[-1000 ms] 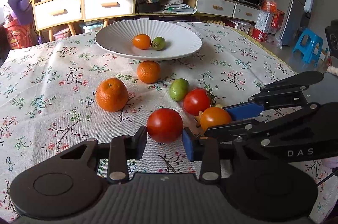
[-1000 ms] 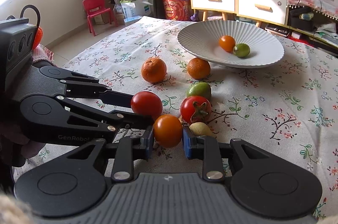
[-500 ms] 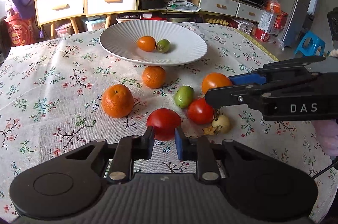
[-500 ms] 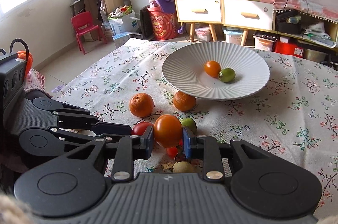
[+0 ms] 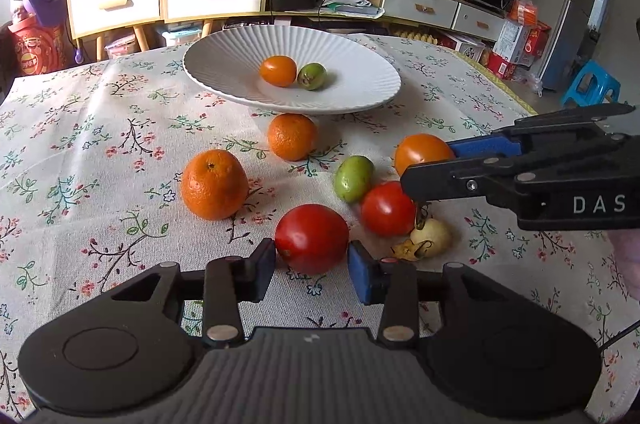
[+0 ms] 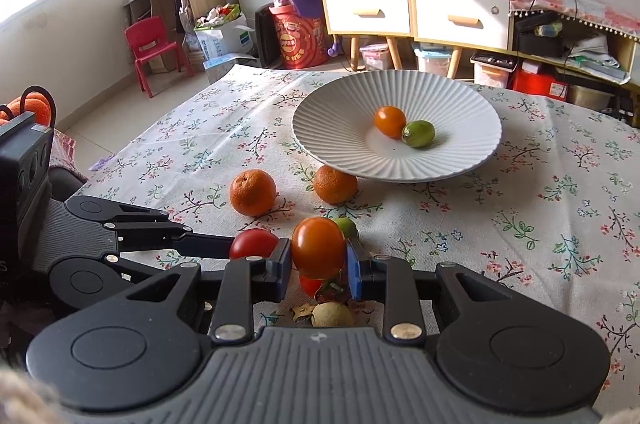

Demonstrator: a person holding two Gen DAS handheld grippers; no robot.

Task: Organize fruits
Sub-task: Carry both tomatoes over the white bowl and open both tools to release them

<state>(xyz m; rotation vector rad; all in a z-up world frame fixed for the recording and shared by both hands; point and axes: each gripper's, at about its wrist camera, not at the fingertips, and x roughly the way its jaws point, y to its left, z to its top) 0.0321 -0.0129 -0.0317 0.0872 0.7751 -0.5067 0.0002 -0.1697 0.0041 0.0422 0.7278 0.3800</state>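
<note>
Right gripper (image 6: 318, 266): pinching a glossy, round orange tomato (image 6: 318, 252).
Left gripper (image 5: 311, 264): jaws opening, a shiny red tomato (image 5: 311, 238) between them.

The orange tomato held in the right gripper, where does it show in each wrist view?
Left wrist view: orange tomato at right of centre, at the right gripper's tip.
Right wrist view: bottom centre, between the blue pads.
Shared landmark: white ribbed plate, beyond it in both.

left gripper (image 5: 311, 266) jaws opening, right gripper (image 6: 318, 266) jaws clamped
</note>
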